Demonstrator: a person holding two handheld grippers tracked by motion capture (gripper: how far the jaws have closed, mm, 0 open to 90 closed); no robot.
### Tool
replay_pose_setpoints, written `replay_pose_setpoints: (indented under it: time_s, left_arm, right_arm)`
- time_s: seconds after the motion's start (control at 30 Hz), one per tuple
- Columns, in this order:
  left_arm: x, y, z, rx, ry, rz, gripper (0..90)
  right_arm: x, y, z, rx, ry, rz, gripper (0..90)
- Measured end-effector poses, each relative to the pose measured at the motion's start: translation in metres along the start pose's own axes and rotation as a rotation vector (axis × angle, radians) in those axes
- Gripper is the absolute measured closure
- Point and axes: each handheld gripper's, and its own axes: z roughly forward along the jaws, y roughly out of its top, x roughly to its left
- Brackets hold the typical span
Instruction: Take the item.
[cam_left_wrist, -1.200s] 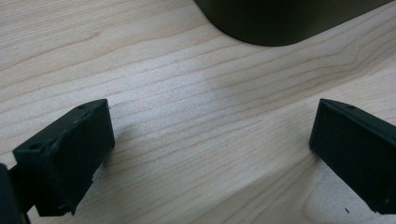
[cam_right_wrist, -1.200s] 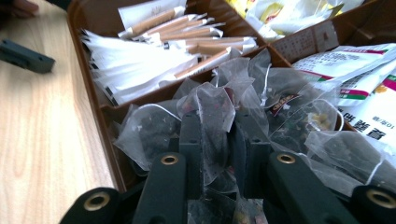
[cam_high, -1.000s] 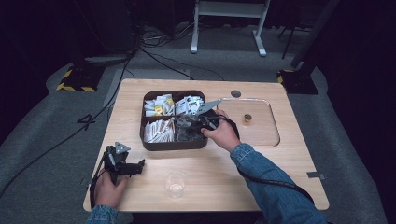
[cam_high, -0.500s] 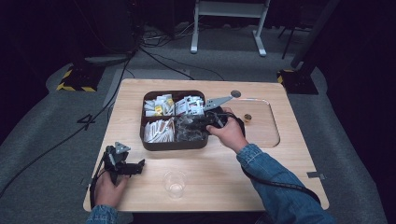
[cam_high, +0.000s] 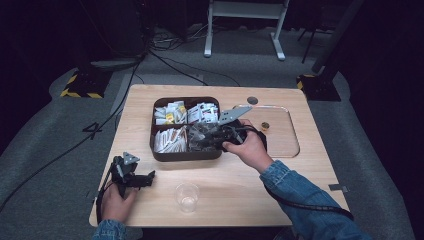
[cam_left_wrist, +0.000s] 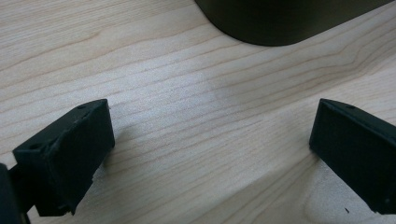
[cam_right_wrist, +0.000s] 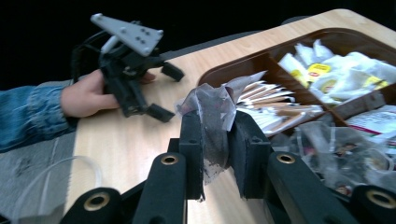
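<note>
Pinching what looks like a light, flimsy tea sachet (cam_right_wrist: 210, 116) by its middle, the right hand-held gripper (cam_right_wrist: 215, 135) hovers above the tray (cam_right_wrist: 233, 63).

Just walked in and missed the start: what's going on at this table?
A person works with tongs in each hand. The right tongs are shut on a tea bag above the brown divided tray of packets. The left tongs rest open on the wooden table, near a clear plastic cup.
</note>
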Motion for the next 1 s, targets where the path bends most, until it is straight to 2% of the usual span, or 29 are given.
replay_pose_setpoints:
  time_s: [0.4, 0.73, 1.0]
  left_arm:
    - [0.000, 0.000, 0.000, 0.000, 0.000, 0.000, 0.3]
    - [0.000, 0.000, 0.000, 0.000, 0.000, 0.000, 0.3]
    - [0.000, 0.000, 0.000, -0.001, -0.001, -0.004, 0.4]
  right_arm:
    - [0.040, 0.004, -0.005, 0.036, 0.057, -0.066, 75.8]
    - [0.068, 0.002, -0.002, 0.064, 0.111, -0.112, 75.7]
    - [0.085, -0.004, 0.006, 0.092, 0.157, -0.133, 75.5]
